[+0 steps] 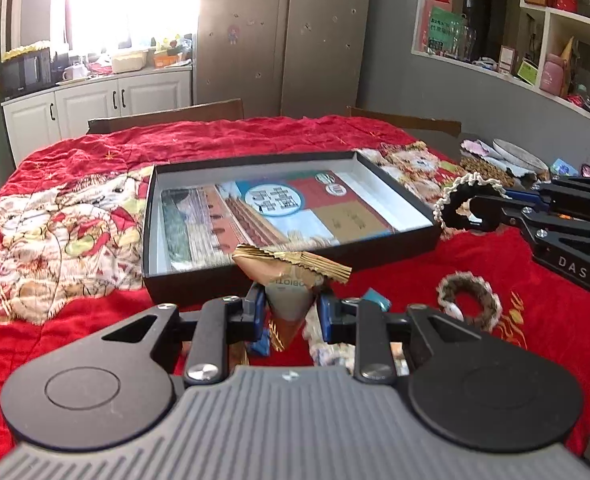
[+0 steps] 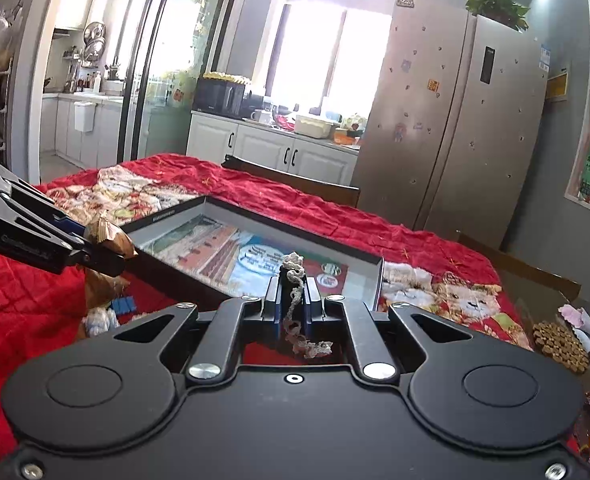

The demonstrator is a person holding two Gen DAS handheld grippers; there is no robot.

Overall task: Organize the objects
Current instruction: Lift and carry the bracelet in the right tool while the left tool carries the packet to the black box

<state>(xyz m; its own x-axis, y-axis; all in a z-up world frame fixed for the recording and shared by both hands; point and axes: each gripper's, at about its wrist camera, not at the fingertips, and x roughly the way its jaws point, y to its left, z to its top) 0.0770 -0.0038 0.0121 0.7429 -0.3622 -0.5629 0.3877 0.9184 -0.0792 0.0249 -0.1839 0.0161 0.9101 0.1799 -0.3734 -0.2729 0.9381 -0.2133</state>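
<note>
A shallow black box [image 1: 395, 249] with a printed sheet inside lies on the red quilted cloth [image 1: 215, 140]. My left gripper [image 1: 291, 304] is shut on a brown and gold snack packet [image 1: 291, 276], held just in front of the box's near wall. At the box's right side my right gripper [image 1: 479, 216] is shut on a black scrunchie with cream lace trim [image 1: 455, 196]. The right wrist view shows that scrunchie [image 2: 293, 276] pinched edge-on in the right gripper [image 2: 293, 286], with the box [image 2: 167, 216] beyond. The left gripper [image 2: 109, 250] and its packet [image 2: 111, 236] hover at the left.
A fuzzy brown scrunchie [image 1: 469, 304] and a blue wrapped sweet [image 1: 377, 298] lie on the cloth near me. More small wrapped items [image 2: 109, 314] sit below the left gripper. A brown beaded mat [image 2: 561, 344] and dishes are at the table's right end. Chairs stand behind the table.
</note>
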